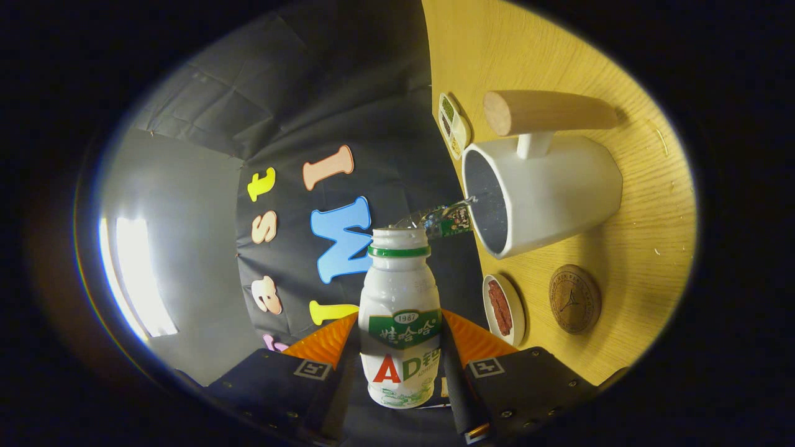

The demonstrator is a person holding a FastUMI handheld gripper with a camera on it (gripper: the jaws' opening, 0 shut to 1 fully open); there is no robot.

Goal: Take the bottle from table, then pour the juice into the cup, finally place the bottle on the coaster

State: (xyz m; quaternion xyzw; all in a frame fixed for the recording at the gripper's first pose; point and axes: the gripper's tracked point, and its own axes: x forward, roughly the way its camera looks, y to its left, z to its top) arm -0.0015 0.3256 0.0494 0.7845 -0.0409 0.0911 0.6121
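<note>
Mid-pour: bottle clamped between gripper fingers, tipped sideways.

Tilted so mouth faces white cup just beyond; thin stream landing inside rim. Coaster bare on table near cup, kept free for set-down.

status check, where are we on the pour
Gripper jaws shut on bottle, tipped toward cup. Clear stream running from bottle mouth into cup. Coaster bare beside cup, nothing blocking it.
</note>
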